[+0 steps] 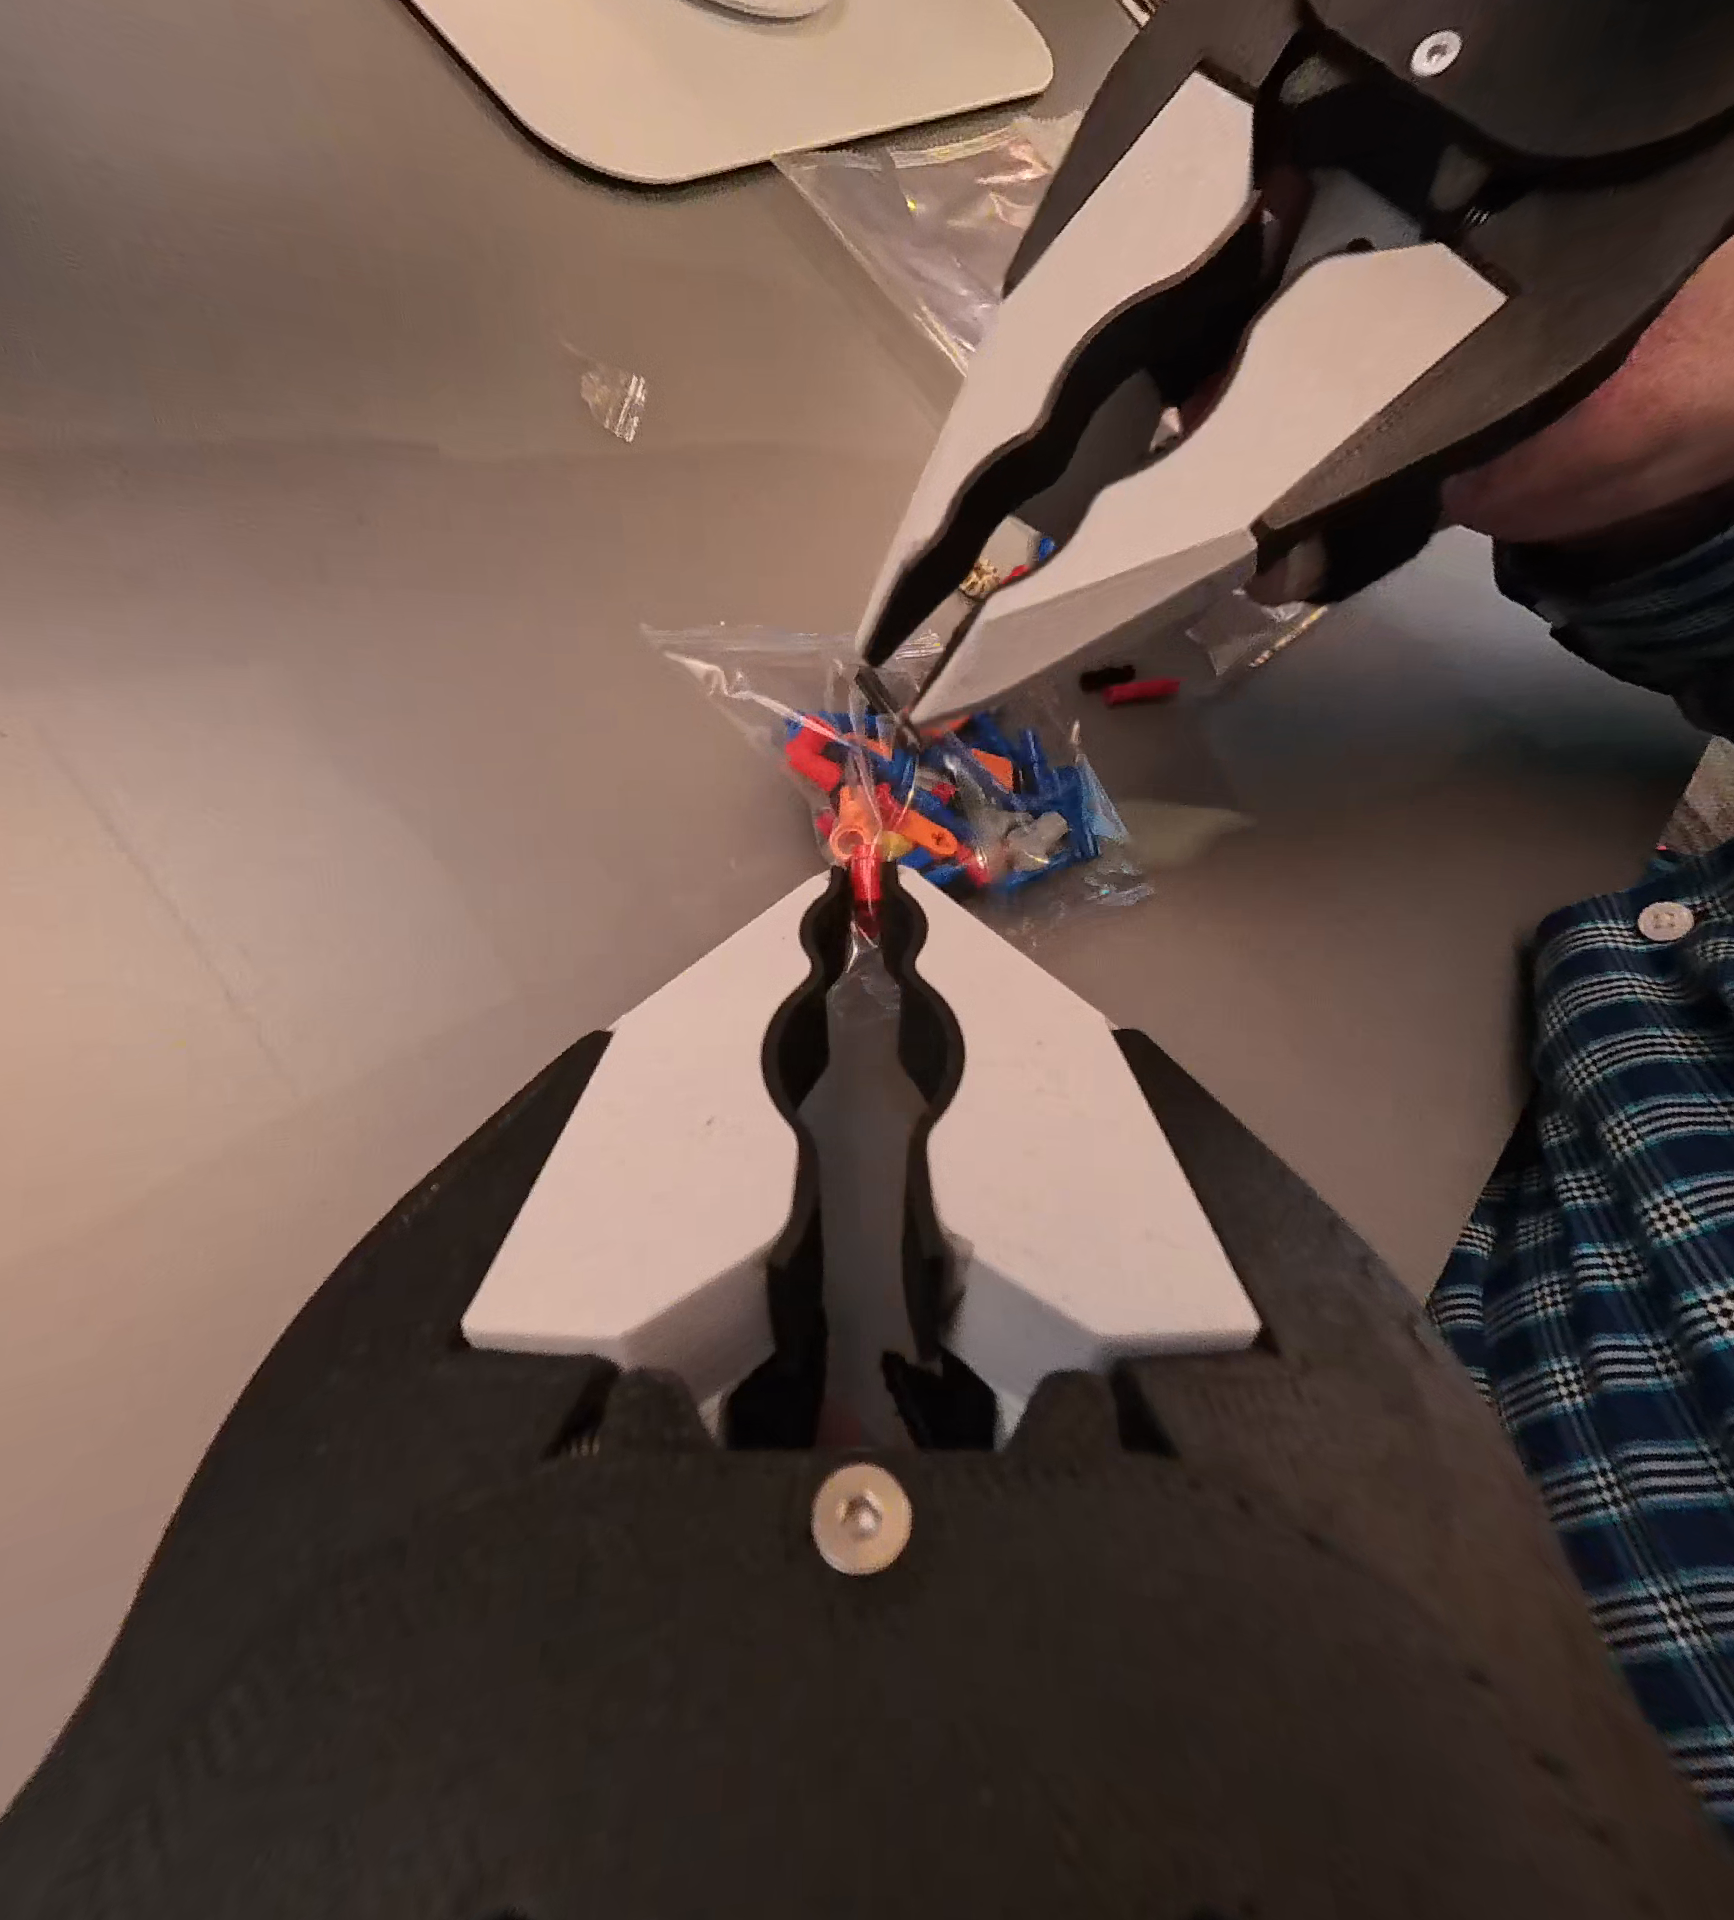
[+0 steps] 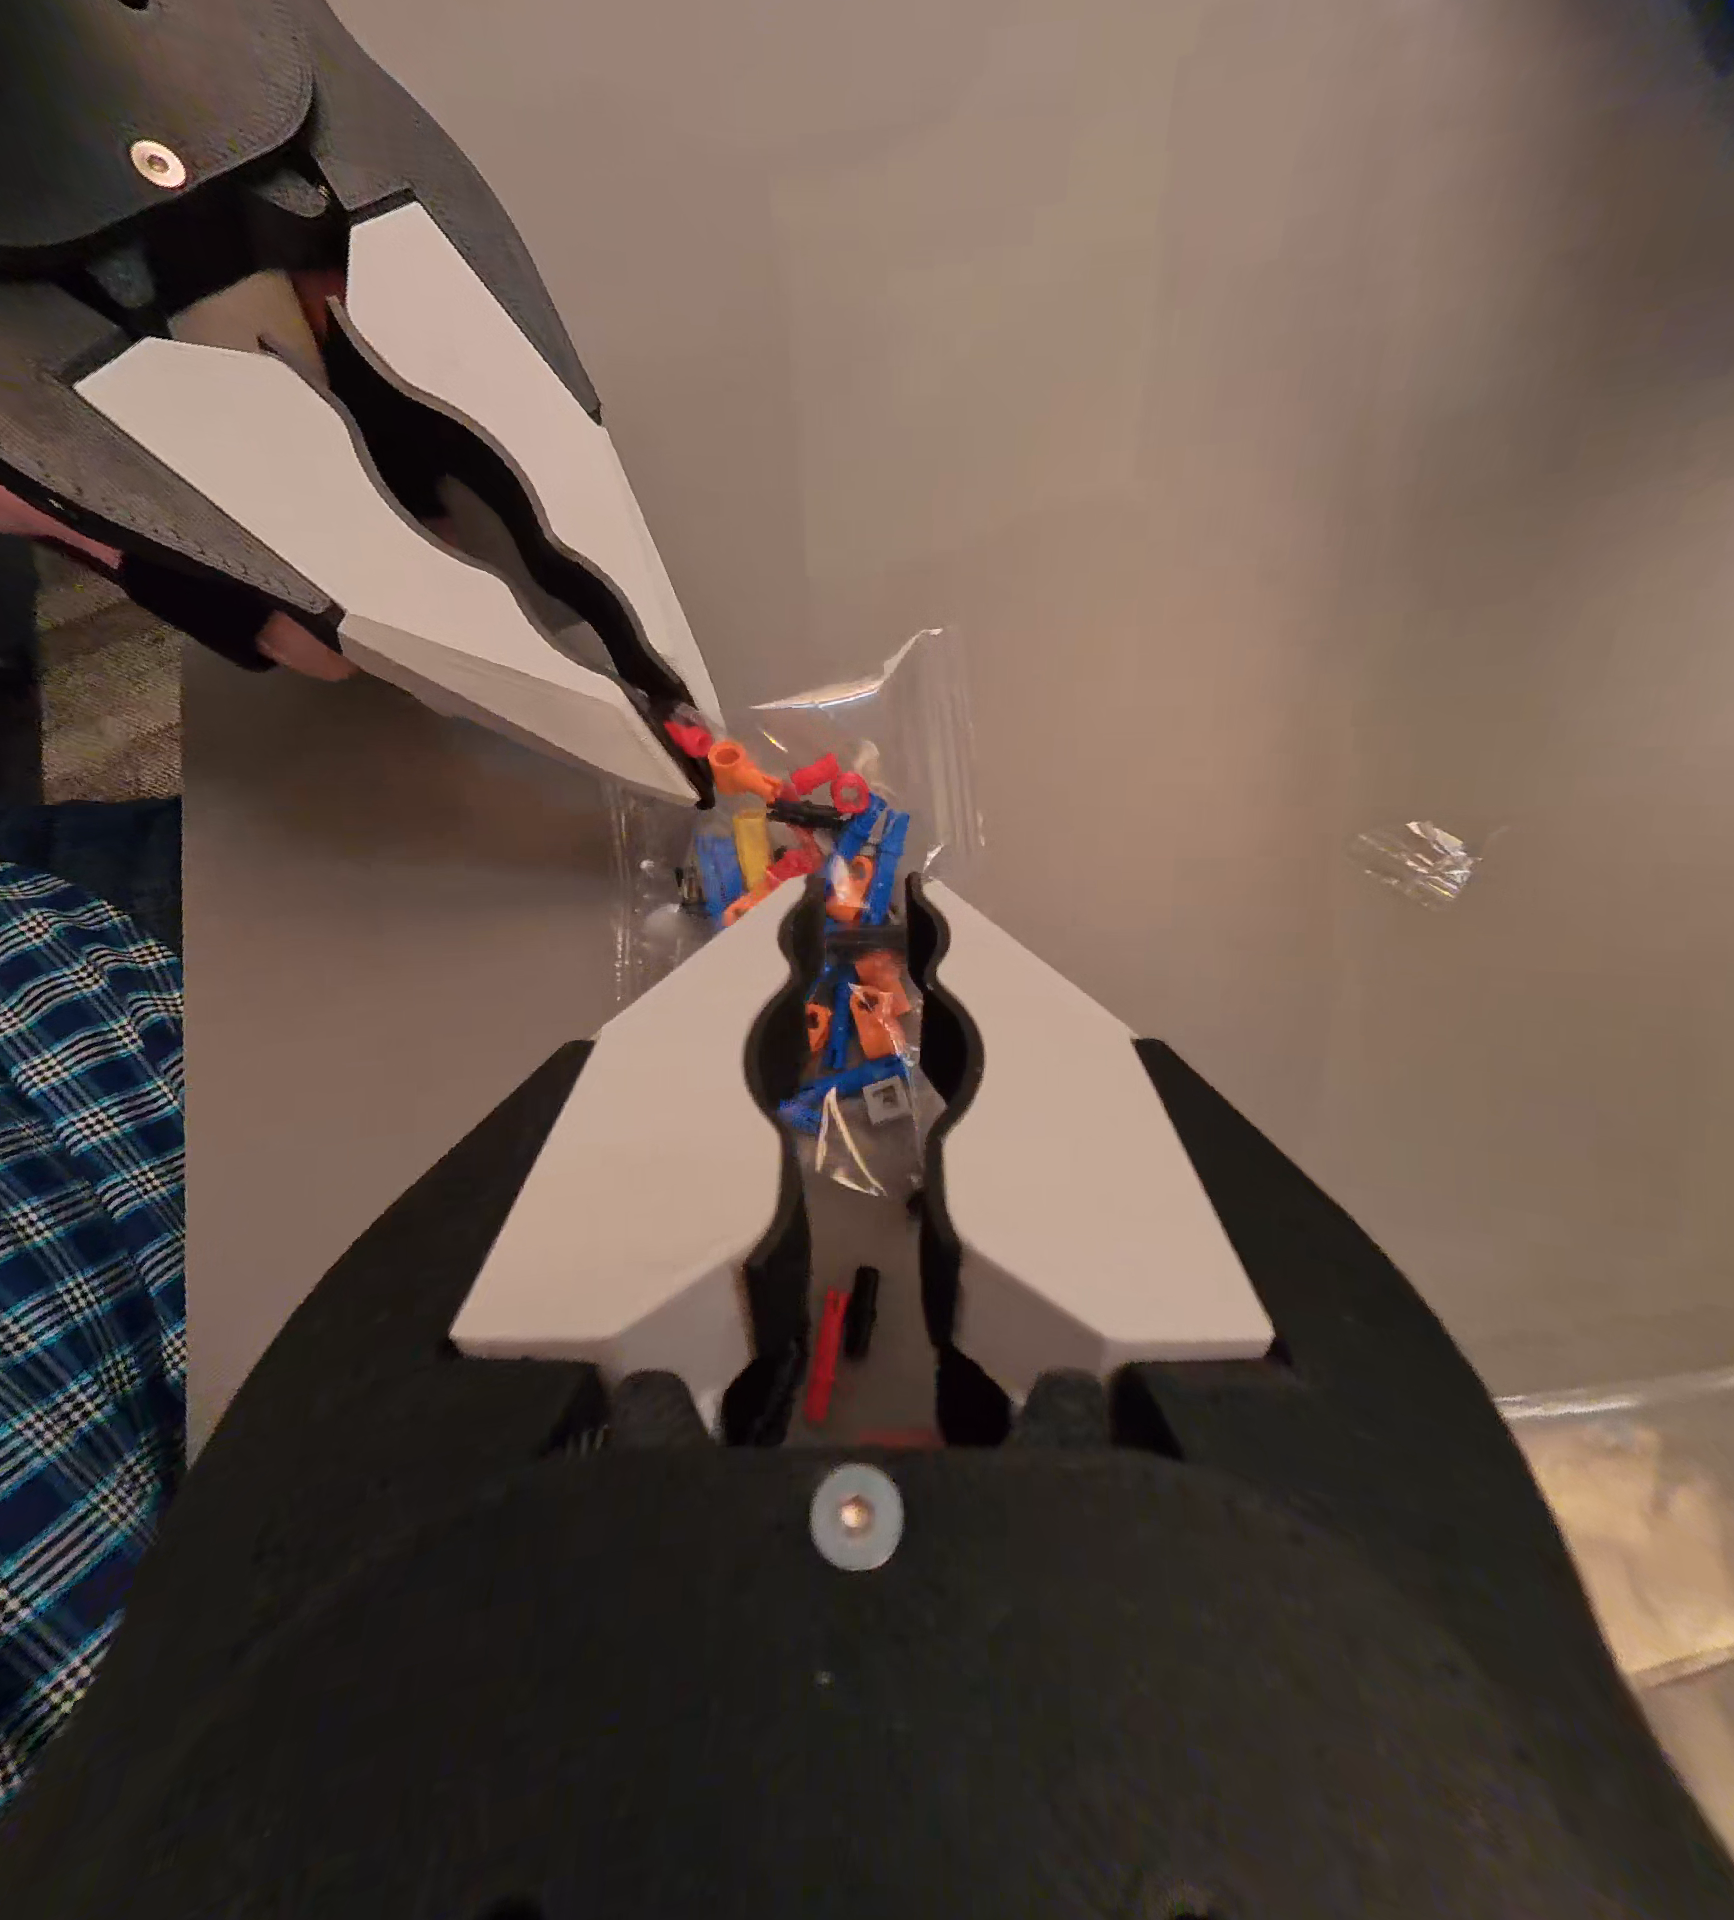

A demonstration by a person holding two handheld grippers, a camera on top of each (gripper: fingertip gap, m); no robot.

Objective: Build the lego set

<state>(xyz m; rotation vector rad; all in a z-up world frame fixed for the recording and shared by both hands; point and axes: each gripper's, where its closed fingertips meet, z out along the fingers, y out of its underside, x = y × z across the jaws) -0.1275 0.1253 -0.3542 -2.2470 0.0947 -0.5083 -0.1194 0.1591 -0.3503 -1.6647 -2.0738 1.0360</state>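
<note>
A small clear plastic bag (image 1: pixel 946 790) of blue, red, orange and yellow lego pieces lies on the grey table (image 1: pixel 323 727). My left gripper (image 1: pixel 868 878) is shut on the near corner of the bag, with a red piece caught in the film between its tips. My right gripper (image 1: pixel 894 686) comes in from the upper right and pinches the bag's far side. In the right wrist view the bag (image 2: pixel 842 831) runs between my right gripper's fingertips (image 2: pixel 858 883), and my left gripper (image 2: pixel 691 758) grips its left corner.
Loose red and black pieces (image 2: pixel 837 1340) lie on the table under my right gripper. A torn plastic scrap (image 1: pixel 614 400) lies farther out. Larger clear bags (image 1: pixel 925 229) and a white stand base (image 1: pixel 738 73) sit beyond. A person in a plaid shirt (image 1: pixel 1673 1247) is at the table edge. One gripper's finger ends stand about 4 centimetres off the other's.
</note>
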